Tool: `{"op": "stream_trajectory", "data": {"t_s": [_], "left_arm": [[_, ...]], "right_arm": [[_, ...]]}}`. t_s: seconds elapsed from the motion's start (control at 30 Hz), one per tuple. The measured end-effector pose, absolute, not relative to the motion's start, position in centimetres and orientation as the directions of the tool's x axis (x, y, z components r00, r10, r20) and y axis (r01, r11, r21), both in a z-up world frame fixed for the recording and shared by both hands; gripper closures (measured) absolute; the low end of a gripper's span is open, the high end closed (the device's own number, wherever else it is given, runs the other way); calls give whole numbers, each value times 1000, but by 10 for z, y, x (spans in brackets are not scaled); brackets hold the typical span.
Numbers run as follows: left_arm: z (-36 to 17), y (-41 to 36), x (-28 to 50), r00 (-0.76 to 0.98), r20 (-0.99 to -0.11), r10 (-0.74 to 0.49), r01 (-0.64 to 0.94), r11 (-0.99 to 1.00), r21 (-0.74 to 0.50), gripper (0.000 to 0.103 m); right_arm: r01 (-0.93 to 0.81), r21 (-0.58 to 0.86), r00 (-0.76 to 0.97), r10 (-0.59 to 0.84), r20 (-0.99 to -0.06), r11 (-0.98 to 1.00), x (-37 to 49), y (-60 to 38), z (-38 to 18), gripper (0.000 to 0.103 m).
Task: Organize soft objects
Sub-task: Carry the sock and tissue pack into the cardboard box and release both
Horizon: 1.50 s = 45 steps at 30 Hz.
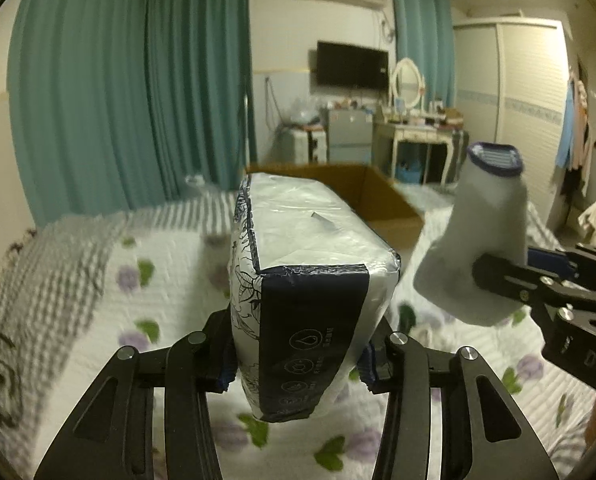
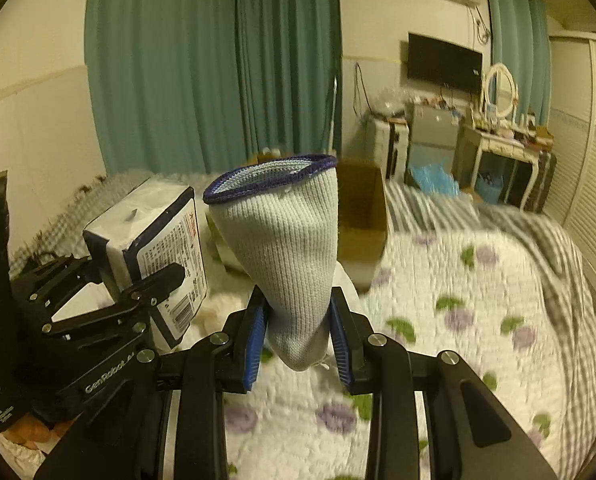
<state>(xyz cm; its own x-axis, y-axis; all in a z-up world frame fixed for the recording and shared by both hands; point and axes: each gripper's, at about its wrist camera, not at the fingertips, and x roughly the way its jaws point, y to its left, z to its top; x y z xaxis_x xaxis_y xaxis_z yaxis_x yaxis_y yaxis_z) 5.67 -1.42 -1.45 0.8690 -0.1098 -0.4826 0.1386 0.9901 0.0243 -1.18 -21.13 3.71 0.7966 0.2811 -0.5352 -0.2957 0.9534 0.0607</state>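
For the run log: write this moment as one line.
left tool: white plastic-wrapped tissue pack | right tool: grey knit sock | brown cardboard box: ahead

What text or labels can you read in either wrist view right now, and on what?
"GenRobot.AI": left gripper body, last letters partly hidden.
"DAS": right gripper body, cut off at the frame edge.
Tissue pack: round icons with captions on the dark band, red logo, fine print and barcode on the side; too small to read.
Sock: no text.

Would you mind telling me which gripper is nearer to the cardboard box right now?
Hard to call. The left gripper, shut on the tissue pack, points the pack's far end at the cardboard box. The right gripper, shut on the sock, also faces it.
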Motion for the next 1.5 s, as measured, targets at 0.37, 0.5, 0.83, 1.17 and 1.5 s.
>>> {"op": "stream_trajectory", "data": {"t_s": [0.37,0.5,0.83,1.17,1.5], "left_arm": [[43,-10,150,908,-404,-109,134,990,34,58],[35,-17,203,891,-437,-121,148,989,28,58],[-30,-28,281,834,-538,-121,179,982,58,56],[-7,-24,273,869,-489,-78,98,995,15,19],[87,-18,197,933,-358,-44,71,995,64,9]], "right_arm": [[-348,43,825,327,-461,937,98,-194,123,73],[-319,64,815,308,-492,946,157,-191,111,73],[-261,172,708,309,-635,950,248,-208,6,73],[-274,165,715,315,-625,948,243,-225,18,41],[-240,118,836,267,-479,964,157,-259,140,12]]}}
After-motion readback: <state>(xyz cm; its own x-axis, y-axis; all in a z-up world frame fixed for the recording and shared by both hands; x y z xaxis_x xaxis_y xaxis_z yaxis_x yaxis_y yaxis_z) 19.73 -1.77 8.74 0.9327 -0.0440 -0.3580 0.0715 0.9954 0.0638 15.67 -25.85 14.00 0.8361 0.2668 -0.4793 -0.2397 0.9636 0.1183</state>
